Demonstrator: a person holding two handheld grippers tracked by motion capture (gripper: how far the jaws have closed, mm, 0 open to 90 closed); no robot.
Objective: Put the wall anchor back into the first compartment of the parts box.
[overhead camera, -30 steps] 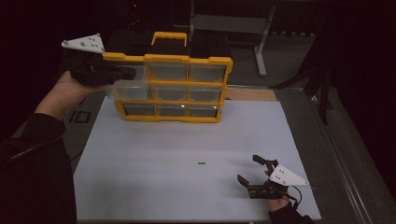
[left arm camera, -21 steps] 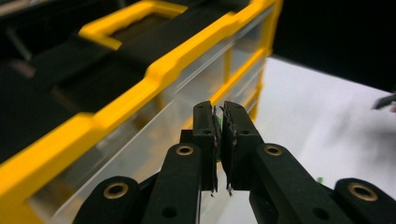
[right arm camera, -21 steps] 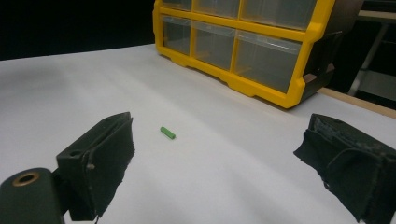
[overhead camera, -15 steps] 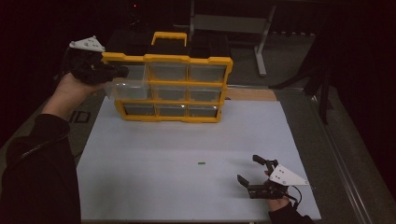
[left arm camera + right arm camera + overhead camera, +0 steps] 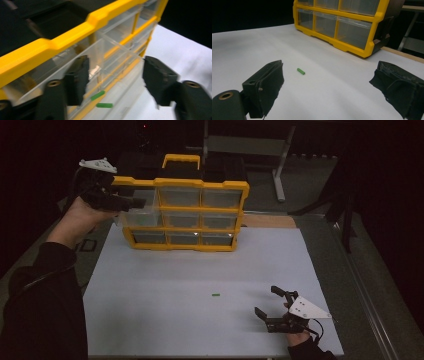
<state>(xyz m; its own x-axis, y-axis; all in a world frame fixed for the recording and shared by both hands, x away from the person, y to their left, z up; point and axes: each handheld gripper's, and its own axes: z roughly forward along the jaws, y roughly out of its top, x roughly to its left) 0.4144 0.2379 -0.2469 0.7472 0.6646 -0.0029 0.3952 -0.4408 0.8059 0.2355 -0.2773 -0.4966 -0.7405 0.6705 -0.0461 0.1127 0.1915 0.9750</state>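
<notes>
From the high view we see the left gripper raised at the upper left corner of the yellow organizer, which stands upright at the far edge of the white sheet. Its jaws reach to the clear drawer of the top left compartment, and this drawer stands pulled out toward the person. The right gripper rests low on the sheet near the front right, with its jaws spread apart and nothing between them. A small green piece lies alone on the sheet, to the left of that gripper and well apart from the organizer.

In the left gripper view we look along the two black jaws, which stand wide apart. The pulled-out clear drawer lies between them, its clear wall beside the left jaw; we cannot tell if it touches it. Two little green pieces are seen inside, through the plastic.

In the right gripper view the jaws are open and hold nothing. The green piece lies on the white sheet between and beyond them, and the organizer stands farther back, its drawers here closed.
</notes>
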